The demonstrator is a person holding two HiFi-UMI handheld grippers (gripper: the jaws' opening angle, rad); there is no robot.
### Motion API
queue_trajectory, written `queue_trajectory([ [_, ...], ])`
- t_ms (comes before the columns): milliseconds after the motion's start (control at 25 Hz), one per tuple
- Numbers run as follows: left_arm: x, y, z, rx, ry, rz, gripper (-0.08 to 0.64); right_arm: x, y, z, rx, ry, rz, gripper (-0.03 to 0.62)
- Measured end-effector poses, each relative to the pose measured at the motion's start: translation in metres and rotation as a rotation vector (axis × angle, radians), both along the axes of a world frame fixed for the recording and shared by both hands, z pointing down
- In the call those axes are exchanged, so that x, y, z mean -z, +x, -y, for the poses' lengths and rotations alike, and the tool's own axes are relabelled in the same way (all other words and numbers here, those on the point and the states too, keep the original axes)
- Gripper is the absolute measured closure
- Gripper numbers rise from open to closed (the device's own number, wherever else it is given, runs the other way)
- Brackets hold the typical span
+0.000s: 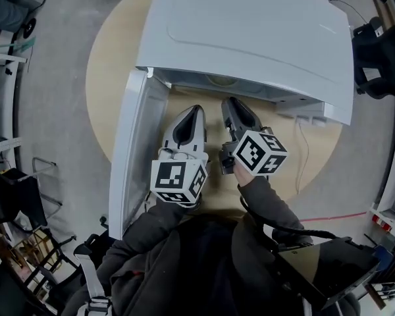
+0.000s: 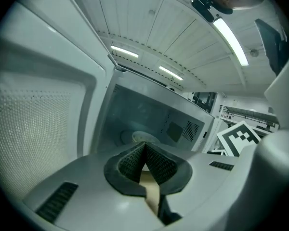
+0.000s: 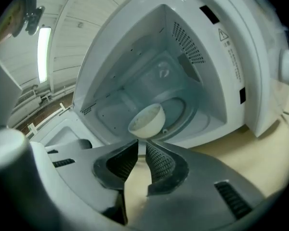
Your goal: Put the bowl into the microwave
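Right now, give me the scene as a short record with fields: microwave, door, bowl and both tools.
microwave: on the round table
door: swung open, at the left in the head view
bowl: inside, on the turntable
left tool: shut, empty, in front of the opening
right tool: slightly open, empty, aimed at the bowl, not touching it
task: bowl already in, door not yet closed

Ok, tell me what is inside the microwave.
A white bowl sits on the glass turntable inside the microwave. Its contents can't be made out. In the head view the microwave's top covers the cavity.
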State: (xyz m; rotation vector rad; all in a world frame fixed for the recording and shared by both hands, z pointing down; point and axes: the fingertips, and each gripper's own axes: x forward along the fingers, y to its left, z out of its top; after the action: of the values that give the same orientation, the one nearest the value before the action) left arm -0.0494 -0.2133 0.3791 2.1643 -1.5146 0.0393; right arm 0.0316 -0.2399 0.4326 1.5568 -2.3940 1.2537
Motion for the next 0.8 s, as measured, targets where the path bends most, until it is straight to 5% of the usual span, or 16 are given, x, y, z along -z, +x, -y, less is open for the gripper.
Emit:
queue_trajectory([
  [80, -0.001, -0.004, 0.001, 0.011, -0.006, -0.001, 0.552, -0.012, -0.01, -0.005, 0.039, -0.029, -0.01, 0.567],
  [800, -0.01, -0.017, 0.012, 0.057, -0.03, -0.006, 0.554, -0.018, -0.024, 0.059, 0.022, -0.034, 0.035, 0.575],
])
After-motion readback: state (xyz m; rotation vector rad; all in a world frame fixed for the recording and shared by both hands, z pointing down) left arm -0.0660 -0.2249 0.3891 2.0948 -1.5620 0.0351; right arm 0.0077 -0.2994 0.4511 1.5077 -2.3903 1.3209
